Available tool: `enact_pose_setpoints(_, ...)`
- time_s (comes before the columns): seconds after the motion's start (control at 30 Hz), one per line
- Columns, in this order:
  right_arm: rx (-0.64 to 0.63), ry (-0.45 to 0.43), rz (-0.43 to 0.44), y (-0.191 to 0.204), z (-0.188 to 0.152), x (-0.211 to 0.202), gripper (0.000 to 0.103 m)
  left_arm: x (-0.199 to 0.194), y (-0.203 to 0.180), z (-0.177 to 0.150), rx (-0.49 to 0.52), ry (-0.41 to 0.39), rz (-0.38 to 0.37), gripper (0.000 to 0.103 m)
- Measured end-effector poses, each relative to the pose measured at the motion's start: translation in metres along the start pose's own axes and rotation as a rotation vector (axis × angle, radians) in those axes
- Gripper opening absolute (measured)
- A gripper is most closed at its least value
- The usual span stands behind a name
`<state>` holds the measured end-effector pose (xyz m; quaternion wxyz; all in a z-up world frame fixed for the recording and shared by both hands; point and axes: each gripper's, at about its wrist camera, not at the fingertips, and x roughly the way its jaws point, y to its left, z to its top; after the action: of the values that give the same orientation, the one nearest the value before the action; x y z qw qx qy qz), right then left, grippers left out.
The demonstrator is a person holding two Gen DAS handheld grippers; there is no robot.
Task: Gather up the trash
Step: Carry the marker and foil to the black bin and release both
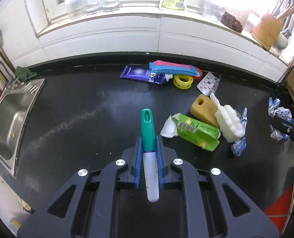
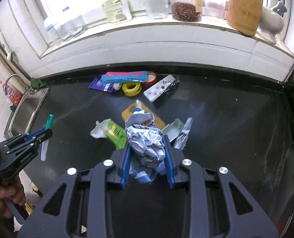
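My left gripper [image 1: 149, 141] is shut on a pen-like stick [image 1: 147, 127] with a green end and a white barrel, held above the black counter [image 1: 87, 103]. In the right wrist view the same gripper [image 2: 46, 134] shows at the left with the stick [image 2: 50, 121]. My right gripper [image 2: 147, 141] is shut on a crumpled blue-and-white wrapper [image 2: 145, 136]. It also appears at the right edge of the left wrist view [image 1: 276, 122]. Below lie a green carton [image 1: 194, 132], a yellow sponge [image 1: 203, 109], a white foam piece [image 1: 228, 123] and another crumpled wrapper [image 1: 239, 144].
At the counter's back lie a purple wrapper [image 1: 137, 72], a blue-and-pink pack [image 1: 172, 68], a yellow tape ring [image 1: 182, 81] and a blister pack [image 1: 208, 83]. A steel sink [image 1: 8, 115] is at the left. Jars and a knife block [image 2: 244, 8] stand on the sill.
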<state>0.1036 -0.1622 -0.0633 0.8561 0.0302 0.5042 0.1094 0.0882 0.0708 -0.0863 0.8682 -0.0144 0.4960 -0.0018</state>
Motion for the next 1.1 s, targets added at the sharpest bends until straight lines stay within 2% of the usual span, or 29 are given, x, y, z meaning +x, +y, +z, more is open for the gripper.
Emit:
enact_pose_setpoints(0.13, -0.032, -0.002, 0.030, 0.023, 0.000, 0.001, 0.030, -0.012, 0.017, -0.012, -0.022, -0.022, 0.017, 0.014)
enact_pose_setpoints(0.27, -0.104, -0.007, 0.104, 0.068, 0.005, 0.004, 0.030, -0.032, 0.049, -0.026, -0.068, -0.061, 0.058, 0.014)
enact_pose_setpoints(0.4, -0.217, 0.015, 0.212, 0.137, 0.002, 0.017, 0.030, -0.052, 0.096, -0.051, -0.153, -0.084, 0.110, 0.014)
enact_pose_setpoints(0.57, -0.377, 0.082, 0.361, 0.242, -0.020, 0.037, 0.030, -0.077, 0.169, -0.108, -0.313, -0.075, 0.200, 0.014)
enact_pose_setpoints(0.73, -0.539, 0.183, 0.495, 0.348, -0.065, 0.054, 0.030, -0.099, 0.233, -0.184, -0.471, -0.049, 0.286, 0.014)
enact_pose_setpoints(0.83, -0.653, 0.262, 0.564, 0.411, -0.105, 0.064, 0.031, -0.106, 0.263, -0.234, -0.545, -0.013, 0.333, 0.014)
enact_pose_setpoints(0.97, -0.765, 0.356, 0.595, 0.465, -0.156, 0.080, 0.031, -0.102, 0.294, -0.299, -0.646, 0.031, 0.334, 0.014)
enact_pose_setpoints(1.1, -0.838, 0.444, 0.578, 0.503, -0.210, 0.109, 0.031, -0.083, 0.317, -0.348, -0.700, 0.062, 0.321, 0.014)
